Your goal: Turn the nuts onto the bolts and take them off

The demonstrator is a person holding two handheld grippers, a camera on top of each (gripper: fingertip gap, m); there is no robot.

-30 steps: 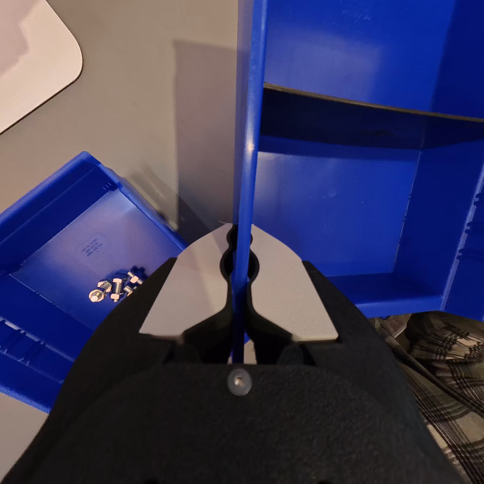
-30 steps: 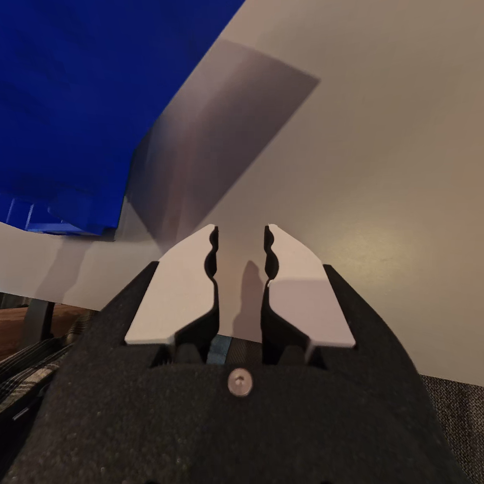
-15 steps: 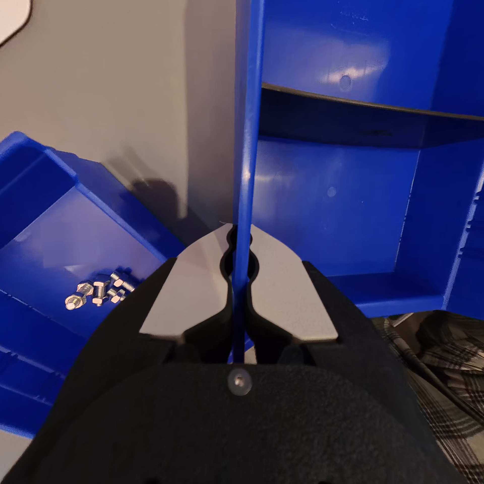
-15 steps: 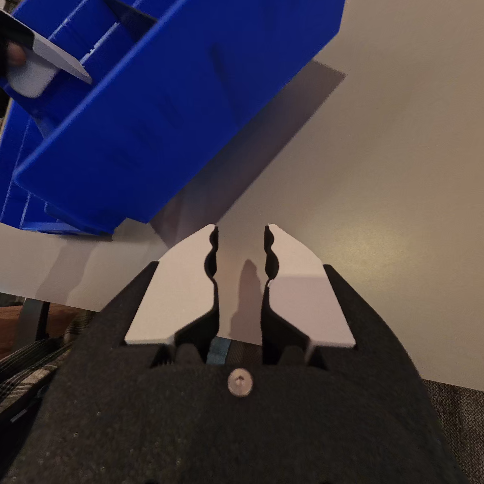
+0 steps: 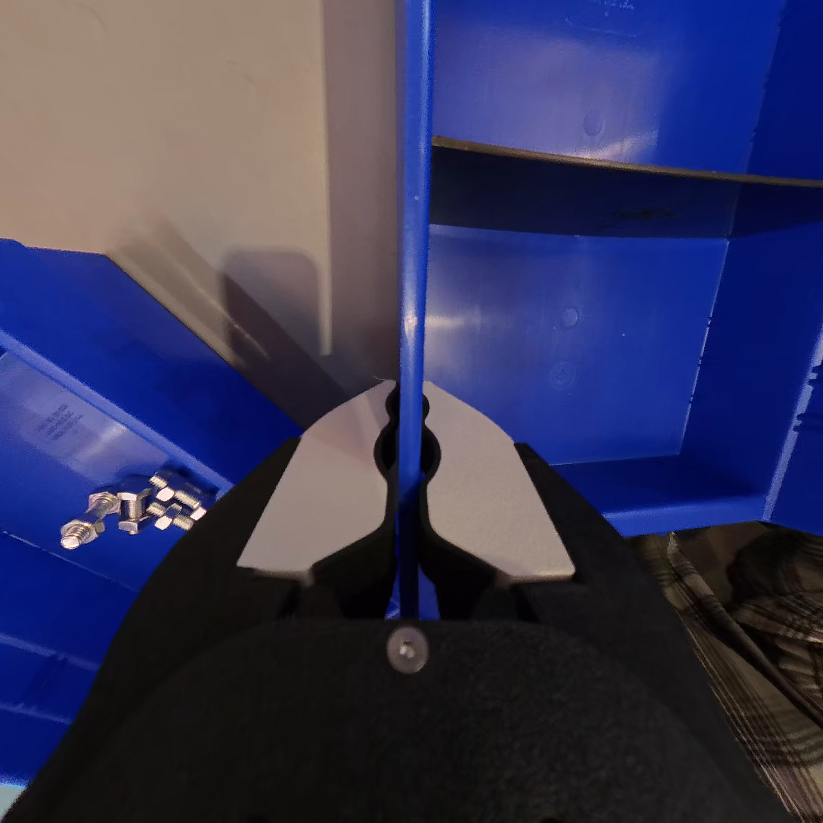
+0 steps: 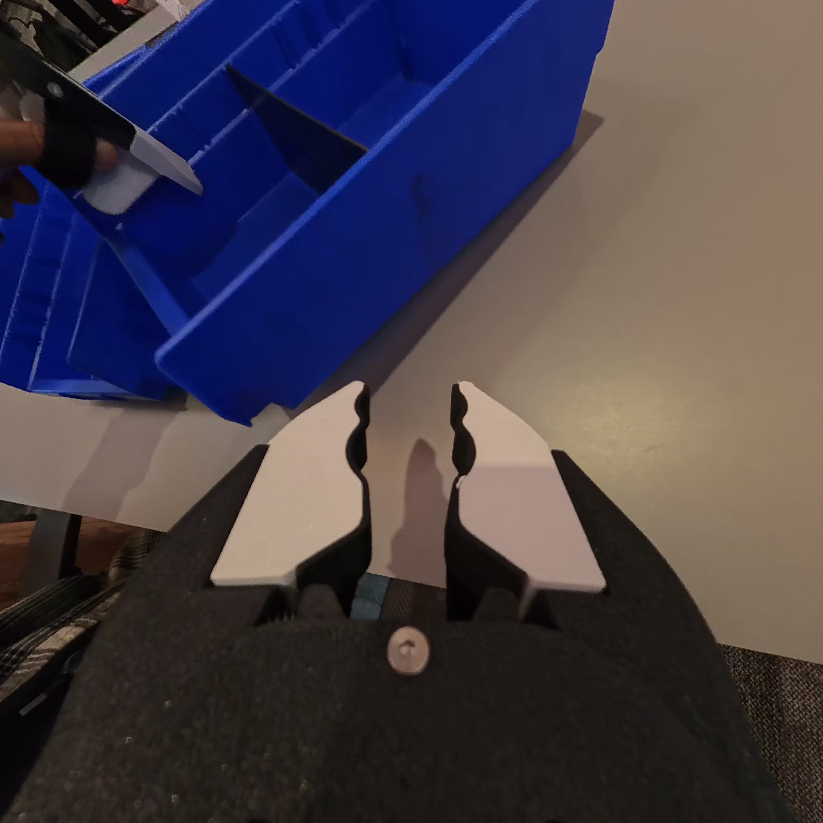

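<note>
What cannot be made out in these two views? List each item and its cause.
- Nuts and bolts, left wrist view: too small to count, partly behind the left gripper.
- Divided bin, right wrist view: far compartment cut off by the edge.
- Right gripper: open, nothing between its fingers.

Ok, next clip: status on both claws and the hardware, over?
Left claw shut on wall of divided blue plastic bin. Right claw open, empty, over table. Silver nuts and bolts untouched in second blue bin.

Bolts (image 5: pixel 133 507) inside left bin (image 5: pixel 67 356)
</note>
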